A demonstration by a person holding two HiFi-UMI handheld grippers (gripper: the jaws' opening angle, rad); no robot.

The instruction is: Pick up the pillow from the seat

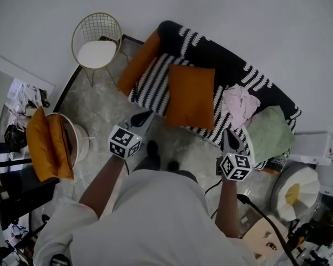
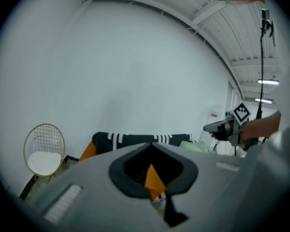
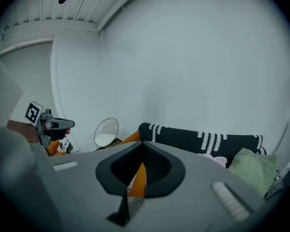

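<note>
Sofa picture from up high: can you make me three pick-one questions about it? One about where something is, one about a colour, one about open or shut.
1. Where on the striped sofa is the big orange pillow?
A. on top of its back
B. flat on its seat
C. hanging off its arm

2. What colour is the right-end pillow?
A. blue
B. red
C. green

3. How are the left tool and right tool?
A. both shut, holding nothing
B. both wide open
C. both squeezing the orange pillow

Answers:
1 B, it lies flat on the striped seat.
2 C, it is pale green.
3 A, each tool's own view shows its jaws together, short of the sofa.
</note>
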